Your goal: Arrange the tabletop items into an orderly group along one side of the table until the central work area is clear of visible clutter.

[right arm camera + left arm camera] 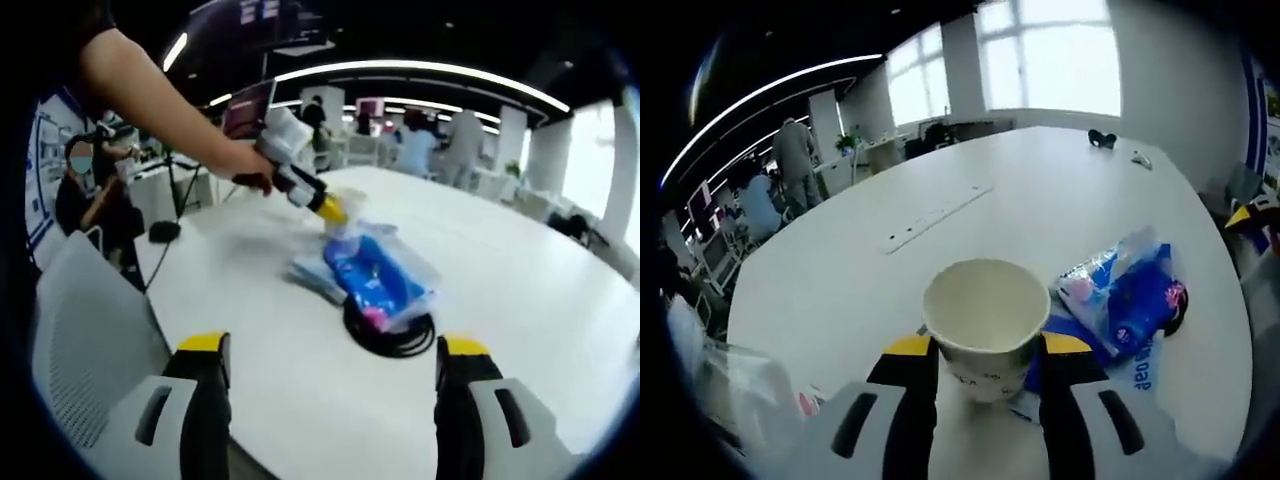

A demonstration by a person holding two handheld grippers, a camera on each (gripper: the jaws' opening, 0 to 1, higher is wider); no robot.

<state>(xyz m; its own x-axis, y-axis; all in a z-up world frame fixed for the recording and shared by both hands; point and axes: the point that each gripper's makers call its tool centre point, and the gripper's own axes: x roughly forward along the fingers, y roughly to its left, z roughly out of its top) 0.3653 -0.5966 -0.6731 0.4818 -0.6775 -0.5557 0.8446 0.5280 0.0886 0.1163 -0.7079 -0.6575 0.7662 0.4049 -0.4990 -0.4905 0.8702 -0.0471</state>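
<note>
A white paper cup (985,325) stands upright between the yellow-tipped jaws of my left gripper (985,352), which is shut on its sides. To its right lies a clear bag with blue packets (1125,295) on the white table (970,215). In the right gripper view the same blue bag (375,275) rests on a coil of black cable (390,335), and the left gripper (330,210), held by a person's hand (245,165), reaches to the cup (350,208) at the bag's far end. My right gripper (330,375) hangs open above the near table edge, holding nothing.
A small black object (1101,138) and a pale item (1140,159) lie at the table's far end. A grey chair (85,330) stands by the near left edge. A power strip slot (938,215) runs along the table's middle. People stand and sit in the background.
</note>
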